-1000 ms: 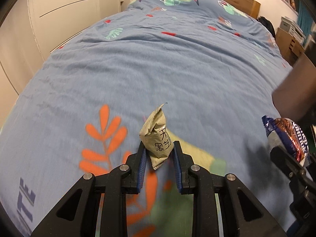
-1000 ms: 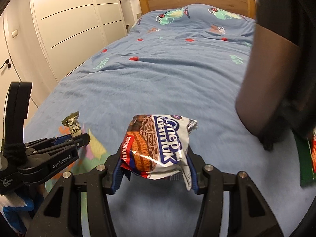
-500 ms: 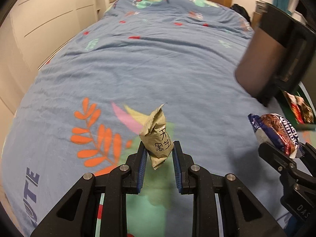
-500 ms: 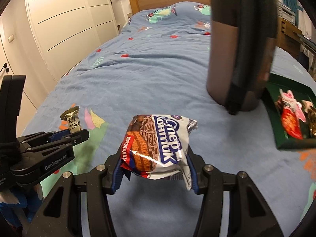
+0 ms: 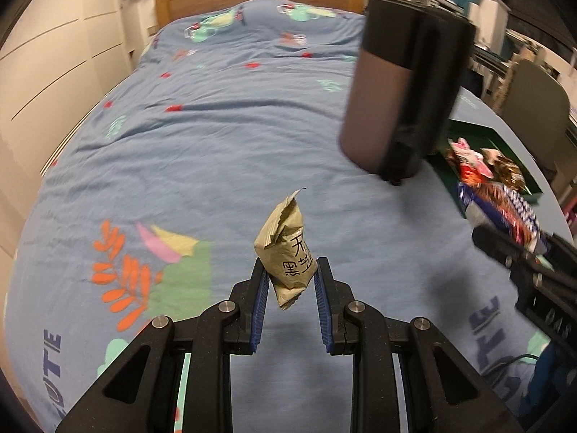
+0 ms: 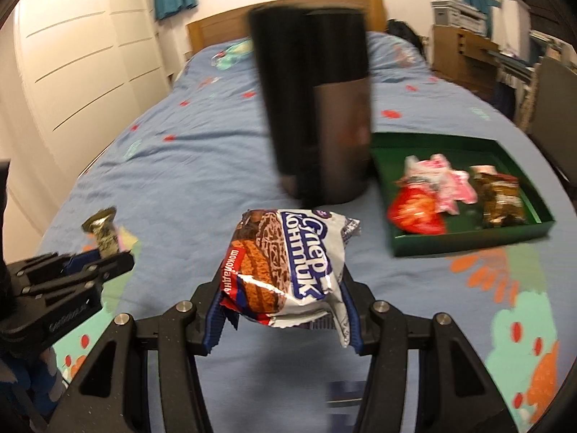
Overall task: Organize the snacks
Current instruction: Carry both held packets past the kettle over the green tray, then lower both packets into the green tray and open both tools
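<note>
Above the blue bedspread, the left gripper is pinching an olive sachet standing upright, torn tip skyward, while the right gripper is squeezing a wide biscuit pack lying crosswise, apparently short of the green tray.

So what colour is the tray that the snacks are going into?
Dark green. The tray shows best in the right wrist view, with three wrapped snacks already inside.

L gripper, R gripper: jaws apparently clamped
</note>
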Demonstrator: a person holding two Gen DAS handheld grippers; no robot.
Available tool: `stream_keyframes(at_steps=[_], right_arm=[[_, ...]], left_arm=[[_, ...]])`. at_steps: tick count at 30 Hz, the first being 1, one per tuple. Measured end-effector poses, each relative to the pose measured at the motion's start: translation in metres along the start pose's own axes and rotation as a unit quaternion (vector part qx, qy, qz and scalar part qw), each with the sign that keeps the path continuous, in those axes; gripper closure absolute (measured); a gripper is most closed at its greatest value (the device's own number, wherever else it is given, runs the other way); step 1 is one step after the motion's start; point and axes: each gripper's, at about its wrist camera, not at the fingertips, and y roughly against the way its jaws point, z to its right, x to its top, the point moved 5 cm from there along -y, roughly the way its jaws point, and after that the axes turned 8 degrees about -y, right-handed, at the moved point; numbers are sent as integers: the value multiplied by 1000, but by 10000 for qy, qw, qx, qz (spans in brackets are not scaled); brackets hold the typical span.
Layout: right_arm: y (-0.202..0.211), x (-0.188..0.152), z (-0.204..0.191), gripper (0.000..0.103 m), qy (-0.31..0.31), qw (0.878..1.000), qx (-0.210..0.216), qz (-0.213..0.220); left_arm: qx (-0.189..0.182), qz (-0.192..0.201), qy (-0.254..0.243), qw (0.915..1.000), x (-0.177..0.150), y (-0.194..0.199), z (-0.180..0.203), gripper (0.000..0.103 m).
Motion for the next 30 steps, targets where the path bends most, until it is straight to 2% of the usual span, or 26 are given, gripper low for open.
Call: stream_keyframes(at_steps=[6, 16, 23, 30], right_arm=[[15, 18, 50, 19, -253, 9984, -380, 326], [20, 53, 132, 19, -774, 9896, -892, 819], [8, 87, 202, 19, -1308, 9752, -1385, 1128], [-18, 117, 260, 19, -1556, 9650, -1731, 1206]], left_arm=[[-163, 50, -377, 9991, 15, 5, 43, 82], [-693, 218, -959, 9927, 60, 2, 129, 82], [-1018, 328, -1196, 9870, 100, -14, 182, 81], [-1202, 398, -1406, 9819, 140, -41, 224, 81]])
